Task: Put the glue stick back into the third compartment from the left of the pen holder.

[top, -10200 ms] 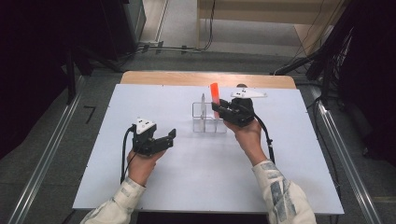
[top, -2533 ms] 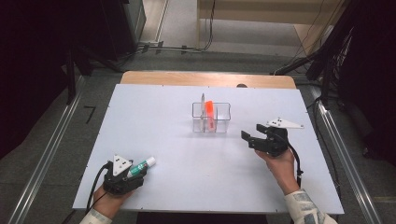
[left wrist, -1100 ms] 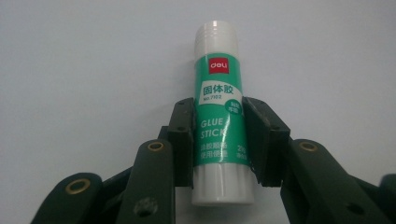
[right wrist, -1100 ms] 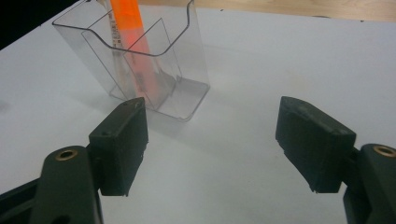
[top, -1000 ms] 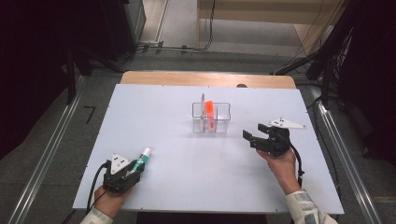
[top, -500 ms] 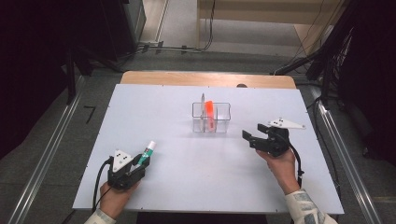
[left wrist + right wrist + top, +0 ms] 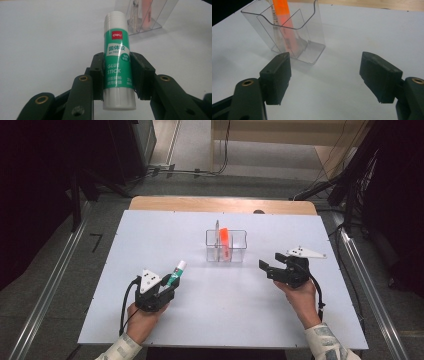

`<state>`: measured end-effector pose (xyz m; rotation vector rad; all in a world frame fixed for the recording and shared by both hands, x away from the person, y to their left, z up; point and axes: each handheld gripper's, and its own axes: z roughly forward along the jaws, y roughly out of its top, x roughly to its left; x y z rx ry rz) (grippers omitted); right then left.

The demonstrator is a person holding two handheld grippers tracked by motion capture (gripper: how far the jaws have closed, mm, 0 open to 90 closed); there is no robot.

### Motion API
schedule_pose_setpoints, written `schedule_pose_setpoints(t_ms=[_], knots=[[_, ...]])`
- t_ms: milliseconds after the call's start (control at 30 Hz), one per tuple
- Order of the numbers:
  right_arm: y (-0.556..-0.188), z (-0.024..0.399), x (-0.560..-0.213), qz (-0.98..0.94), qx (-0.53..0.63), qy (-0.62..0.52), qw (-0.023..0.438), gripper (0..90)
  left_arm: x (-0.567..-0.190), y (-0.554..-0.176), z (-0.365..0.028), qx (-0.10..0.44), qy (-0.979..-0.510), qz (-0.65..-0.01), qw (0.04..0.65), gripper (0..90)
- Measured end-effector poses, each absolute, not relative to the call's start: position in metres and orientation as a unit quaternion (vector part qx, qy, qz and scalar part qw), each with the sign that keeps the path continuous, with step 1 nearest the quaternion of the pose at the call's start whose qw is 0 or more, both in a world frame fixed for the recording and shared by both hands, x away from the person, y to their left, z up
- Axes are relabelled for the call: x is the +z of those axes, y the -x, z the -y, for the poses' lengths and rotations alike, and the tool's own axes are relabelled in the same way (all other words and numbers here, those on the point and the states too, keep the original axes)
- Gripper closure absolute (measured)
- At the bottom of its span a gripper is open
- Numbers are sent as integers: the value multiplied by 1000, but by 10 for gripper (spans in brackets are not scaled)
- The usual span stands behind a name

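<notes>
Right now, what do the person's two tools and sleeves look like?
Both the left tool and right tool are black, with two blocky jaws and brass-coloured rivets. Each carries a grey three-cornered plate on top and trails a black cable. The sleeves are light with a small pattern.

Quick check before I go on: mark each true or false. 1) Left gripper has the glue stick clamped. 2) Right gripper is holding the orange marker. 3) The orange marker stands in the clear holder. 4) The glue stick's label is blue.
1) True: the left gripper has its jaws pressed on both sides of the glue stick.
2) False: the right gripper is open with nothing between its jaws.
3) True: the orange marker stands inside the clear holder.
4) False: the label is green, with a white cap.
</notes>
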<state>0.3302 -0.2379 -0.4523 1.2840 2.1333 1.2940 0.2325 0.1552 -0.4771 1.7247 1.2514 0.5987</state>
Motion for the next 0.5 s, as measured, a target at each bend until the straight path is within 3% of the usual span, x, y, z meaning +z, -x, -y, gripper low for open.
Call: schedule_pose_setpoints(t_ms=[500], knots=[[-330,236,-453,-750,455,-449,167,239,-470,-248,-141,245,-688,-503,463,654]])
